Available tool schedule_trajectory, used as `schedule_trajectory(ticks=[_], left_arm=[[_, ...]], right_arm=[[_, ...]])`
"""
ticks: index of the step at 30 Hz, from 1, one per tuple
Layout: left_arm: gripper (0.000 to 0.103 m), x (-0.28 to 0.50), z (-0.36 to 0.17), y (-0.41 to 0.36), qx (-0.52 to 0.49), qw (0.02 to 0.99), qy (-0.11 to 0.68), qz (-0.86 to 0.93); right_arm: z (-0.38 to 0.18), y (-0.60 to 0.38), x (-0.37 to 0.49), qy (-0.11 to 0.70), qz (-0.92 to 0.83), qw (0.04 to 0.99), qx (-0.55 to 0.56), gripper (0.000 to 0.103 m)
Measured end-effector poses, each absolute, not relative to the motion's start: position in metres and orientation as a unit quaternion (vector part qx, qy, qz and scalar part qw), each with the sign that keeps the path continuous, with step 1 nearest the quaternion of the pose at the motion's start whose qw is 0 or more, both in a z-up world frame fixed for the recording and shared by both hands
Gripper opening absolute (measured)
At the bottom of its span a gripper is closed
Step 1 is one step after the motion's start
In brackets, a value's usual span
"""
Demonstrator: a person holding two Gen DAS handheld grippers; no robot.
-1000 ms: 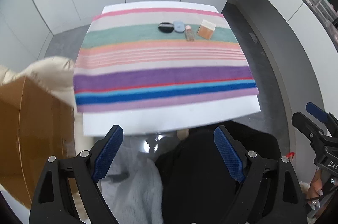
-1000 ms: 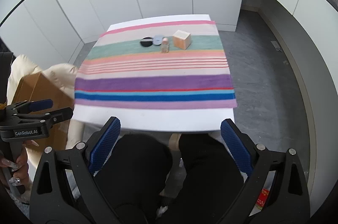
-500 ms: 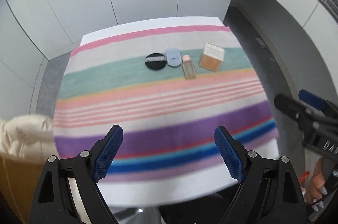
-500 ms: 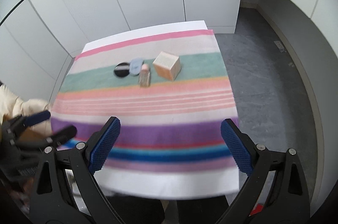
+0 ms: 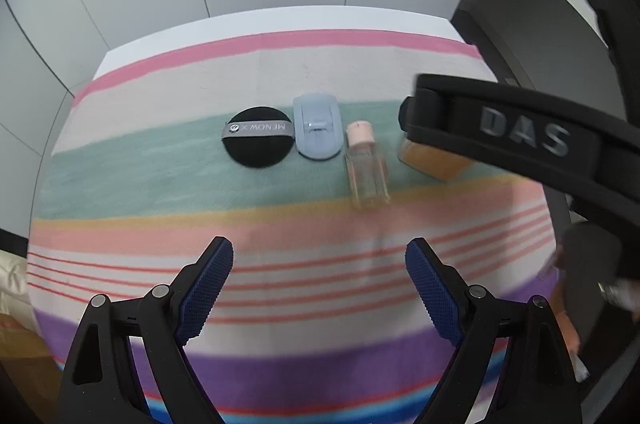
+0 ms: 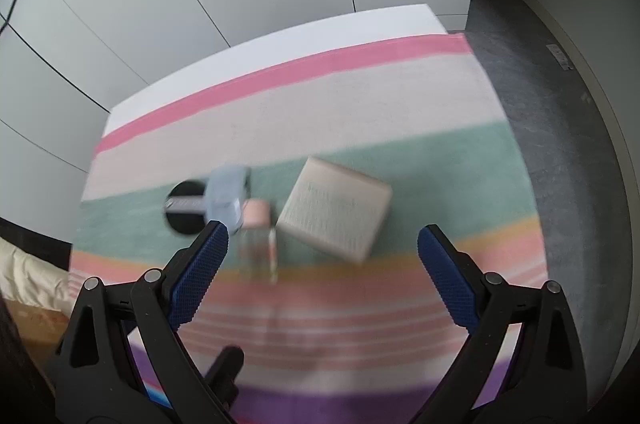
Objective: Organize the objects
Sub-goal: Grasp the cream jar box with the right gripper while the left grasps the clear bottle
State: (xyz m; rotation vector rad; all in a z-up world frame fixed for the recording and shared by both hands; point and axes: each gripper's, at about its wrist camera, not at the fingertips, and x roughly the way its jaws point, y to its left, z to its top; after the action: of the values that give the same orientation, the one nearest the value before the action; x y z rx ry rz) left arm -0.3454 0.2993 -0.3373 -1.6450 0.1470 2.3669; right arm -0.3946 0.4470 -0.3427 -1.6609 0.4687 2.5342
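On a striped cloth (image 5: 280, 232) lie, in a row on the green stripe, a black round puff (image 5: 257, 136), a light-blue case (image 5: 318, 126), a clear bottle with a pink cap (image 5: 366, 164) and a tan box (image 5: 434, 162). My left gripper (image 5: 319, 278) is open and empty, hovering short of the row. My right gripper (image 6: 323, 264) is open and empty, just short of the box (image 6: 334, 208) and the bottle (image 6: 258, 240). The puff (image 6: 186, 206) and the case (image 6: 226, 198) lie left of it. The right gripper's black body (image 5: 520, 140) partly hides the box in the left wrist view.
The cloth covers a white table (image 6: 280, 36) against white wall panels. Grey floor (image 6: 560, 112) runs along the table's right side. A cream cushion (image 6: 28, 276) and brown cardboard (image 5: 16, 344) sit at the left.
Both grippers have moved forward over the table toward the row of objects, which now looks much larger. The right gripper has come into the left wrist view, over the box.
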Motion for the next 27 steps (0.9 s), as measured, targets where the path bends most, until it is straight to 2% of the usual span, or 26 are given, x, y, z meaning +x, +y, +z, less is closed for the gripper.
schedule_trajectory(ticks=[2, 3, 5, 7, 11, 12, 14, 15, 17, 27], left_arm=[[0.089, -0.354, -0.345, 0.3, -0.569, 0.122, 0.039, 0.812], [0.089, -0.359, -0.35, 0.301, -0.573, 0.12, 0.029, 0.81], [0.089, -0.365, -0.356, 0.304, -0.578, 0.12, 0.023, 0.807], [0.089, -0.368, -0.355, 0.309, -0.569, 0.122, 0.026, 0.813], [0.085, -0.376, -0.355, 0.319, -0.56, 0.127, 0.023, 0.818], [0.08, -0.379, -0.357, 0.322, -0.565, 0.128, 0.019, 0.815], [0.067, -0.385, -0.361, 0.323, -0.577, 0.127, 0.014, 0.807], [0.048, -0.387, -0.366, 0.326, -0.587, 0.131, 0.008, 0.799], [0.029, -0.385, -0.365, 0.33, -0.577, 0.124, 0.021, 0.807], [0.028, -0.379, -0.339, 0.322, -0.56, 0.11, 0.046, 0.82]], right_arm=[[-0.356, 0.45, -0.408, 0.152, 0.818, 0.034, -0.553, 0.088], [-0.362, 0.451, -0.413, 0.154, 0.812, 0.028, -0.562, 0.069], [-0.367, 0.453, -0.415, 0.148, 0.81, 0.019, -0.568, 0.069], [-0.363, 0.457, -0.409, 0.125, 0.817, 0.032, -0.563, 0.057], [-0.358, 0.477, -0.395, 0.118, 0.816, 0.054, -0.563, 0.055], [-0.359, 0.481, -0.392, 0.115, 0.815, 0.059, -0.565, 0.055], [-0.36, 0.484, -0.387, 0.107, 0.814, 0.063, -0.567, 0.055], [-0.36, 0.484, -0.385, 0.103, 0.813, 0.064, -0.569, 0.055], [-0.36, 0.481, -0.381, 0.095, 0.813, 0.066, -0.57, 0.055], [-0.342, 0.459, -0.365, 0.067, 0.82, 0.053, -0.566, 0.054]])
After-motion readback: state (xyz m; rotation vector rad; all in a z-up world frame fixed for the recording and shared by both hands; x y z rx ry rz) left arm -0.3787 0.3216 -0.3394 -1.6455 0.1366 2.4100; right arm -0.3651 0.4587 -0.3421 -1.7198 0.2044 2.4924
